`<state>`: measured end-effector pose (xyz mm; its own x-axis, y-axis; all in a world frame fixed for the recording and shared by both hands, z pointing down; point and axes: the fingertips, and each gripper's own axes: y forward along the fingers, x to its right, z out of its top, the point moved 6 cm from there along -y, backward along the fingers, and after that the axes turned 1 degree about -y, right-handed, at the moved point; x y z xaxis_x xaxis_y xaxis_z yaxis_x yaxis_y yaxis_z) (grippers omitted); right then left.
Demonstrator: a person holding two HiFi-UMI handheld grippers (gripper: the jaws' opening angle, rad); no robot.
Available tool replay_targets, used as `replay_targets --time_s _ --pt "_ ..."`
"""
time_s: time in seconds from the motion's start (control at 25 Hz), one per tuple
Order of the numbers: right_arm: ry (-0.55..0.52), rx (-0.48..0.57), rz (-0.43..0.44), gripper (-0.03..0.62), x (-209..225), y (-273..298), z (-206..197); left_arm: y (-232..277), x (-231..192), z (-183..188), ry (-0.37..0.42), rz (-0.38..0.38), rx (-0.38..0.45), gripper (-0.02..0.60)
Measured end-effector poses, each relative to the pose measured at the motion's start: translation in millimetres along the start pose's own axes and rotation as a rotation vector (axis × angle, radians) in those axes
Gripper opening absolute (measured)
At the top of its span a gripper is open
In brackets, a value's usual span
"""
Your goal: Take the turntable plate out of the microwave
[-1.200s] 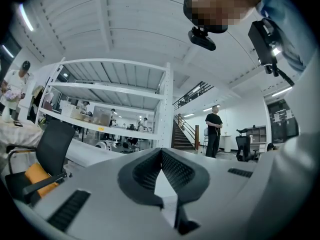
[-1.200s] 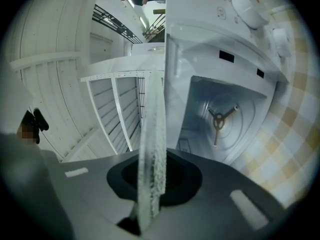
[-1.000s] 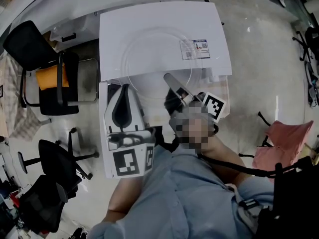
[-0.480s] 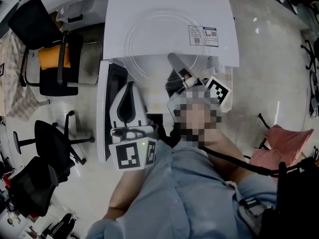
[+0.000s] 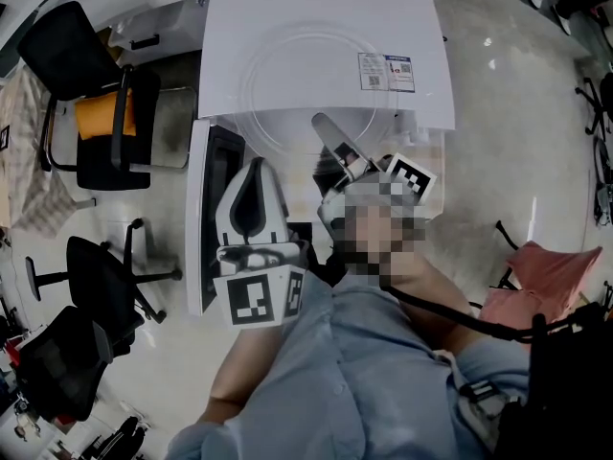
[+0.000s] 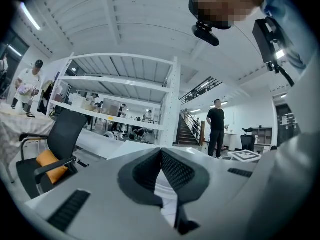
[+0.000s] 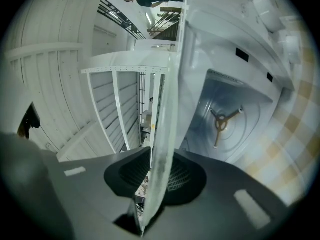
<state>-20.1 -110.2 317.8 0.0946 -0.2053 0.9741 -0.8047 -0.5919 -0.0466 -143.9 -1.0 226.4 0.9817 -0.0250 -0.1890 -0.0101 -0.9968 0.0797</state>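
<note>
Head view: the clear turntable plate [image 5: 287, 84] lies flat on top of the white microwave [image 5: 421, 27], out of the oven. Its near rim reaches the microwave's front edge. The right gripper [image 5: 326, 130] points level at that rim from the front of the microwave. The left gripper [image 5: 254, 169] hangs beside the swung-out door [image 5: 203, 228], in front of the microwave and clear of the plate.

Left gripper view: its jaws are pressed together at the tips with nothing between them. It faces past the microwave's door side toward an office chair [image 6: 55, 144] and shelving.

Right gripper view: the plate's rim runs edge-on between the two pads [image 7: 182, 176], and the disc stretches straight away from them over the microwave's top. The jaws have just been opening. A sliver of daylight shows beside the glass, so the grip looks released, with the rim between the pads. The bare cavity with its roller hub [image 7: 222, 120] sits on the far side of the glass.

The right gripper is much the nearer of the two. A retreat would probably need to run straight back from the microwave's front, along the plate's plane, so neither pad drags the rim.
</note>
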Motion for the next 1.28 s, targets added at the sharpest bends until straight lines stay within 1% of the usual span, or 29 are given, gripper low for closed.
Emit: replay_targets --time_s 0.32,0.44,0.64,0.68,0.8,1.28 --pt "0.021 -0.051 -0.006 0.072 1 -17 -22 6 -5 2 0.006 -0.001 0.006 0.008" --pt "0.035 -0.067 -0.011 0.081 3 -24 -29 10 -3 2 0.009 -0.013 0.005 0.008" --pt "0.045 -0.074 -0.015 0.076 1 -34 -34 13 1 3 0.012 -0.036 0.002 0.008" --pt "0.051 -0.074 -0.011 0.057 1 -35 -34 14 1 2 0.012 -0.038 0.001 0.008" --pt "0.074 -0.07 0.001 0.049 2 -34 -33 16 1 3 0.014 -0.043 -0.002 0.008" --pt "0.099 -0.019 0.033 0.054 4 2 -2 21 -2 11 0.027 -0.048 -0.004 0.008"
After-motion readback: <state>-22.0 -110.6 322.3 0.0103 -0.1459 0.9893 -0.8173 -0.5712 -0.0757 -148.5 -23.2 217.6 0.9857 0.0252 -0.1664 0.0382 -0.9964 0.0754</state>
